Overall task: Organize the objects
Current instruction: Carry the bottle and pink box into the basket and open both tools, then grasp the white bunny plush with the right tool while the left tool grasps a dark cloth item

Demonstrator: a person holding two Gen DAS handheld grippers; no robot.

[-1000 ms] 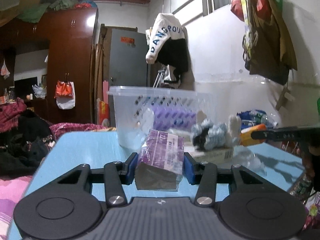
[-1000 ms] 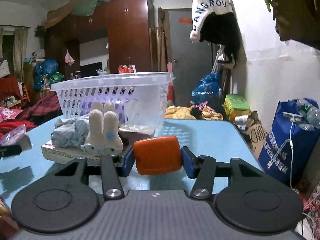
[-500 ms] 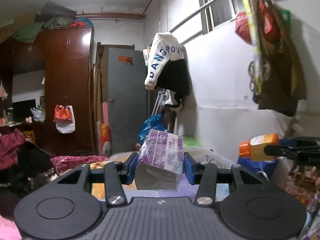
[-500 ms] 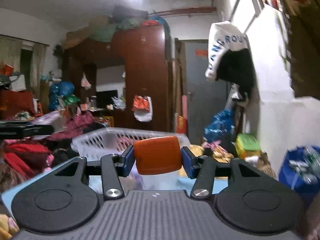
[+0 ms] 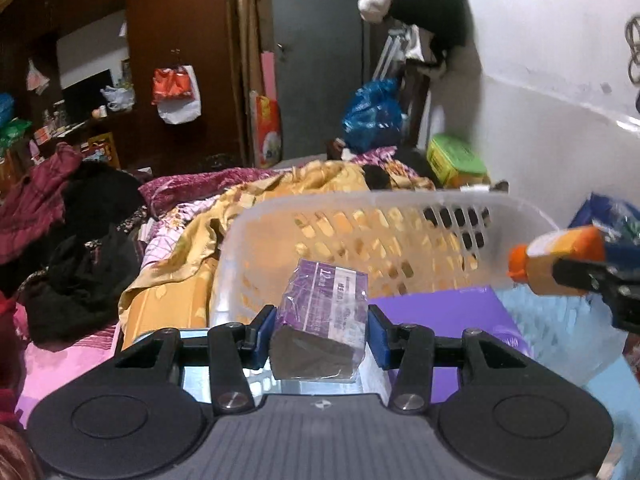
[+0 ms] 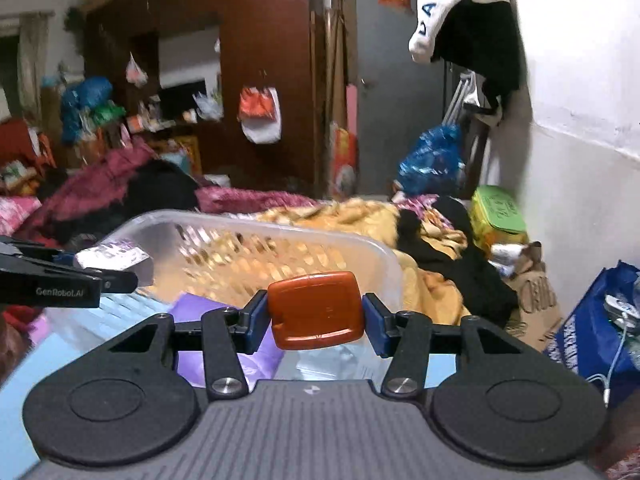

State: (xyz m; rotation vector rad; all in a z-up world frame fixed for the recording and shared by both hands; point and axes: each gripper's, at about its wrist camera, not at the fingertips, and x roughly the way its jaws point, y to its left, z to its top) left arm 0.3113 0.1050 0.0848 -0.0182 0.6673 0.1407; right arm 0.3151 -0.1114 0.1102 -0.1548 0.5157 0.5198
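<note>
My left gripper [image 5: 320, 334] is shut on a purple wrapped packet [image 5: 322, 320] and holds it above the near rim of a clear plastic basket [image 5: 360, 208]. My right gripper [image 6: 316, 320] is shut on an orange-capped bottle [image 6: 316, 310] and holds it over the same basket [image 6: 280, 228]. The bottle also shows at the right of the left wrist view [image 5: 560, 260]. The packet shows at the left of the right wrist view [image 6: 116, 258]. A purple flat item [image 5: 440, 312] lies inside the basket.
The basket stands on a light blue table [image 6: 24, 364]. Behind it is a bed piled with yellow and dark cloth [image 5: 280, 188]. A white wall [image 5: 540, 120] is at the right, a blue bag [image 6: 596, 332] beside the table, a wardrobe [image 6: 260, 60] behind.
Both grippers have tilted down from looking at the room and now hang over the basket's open top, each still holding its object. A second ago both were low at table level.
</note>
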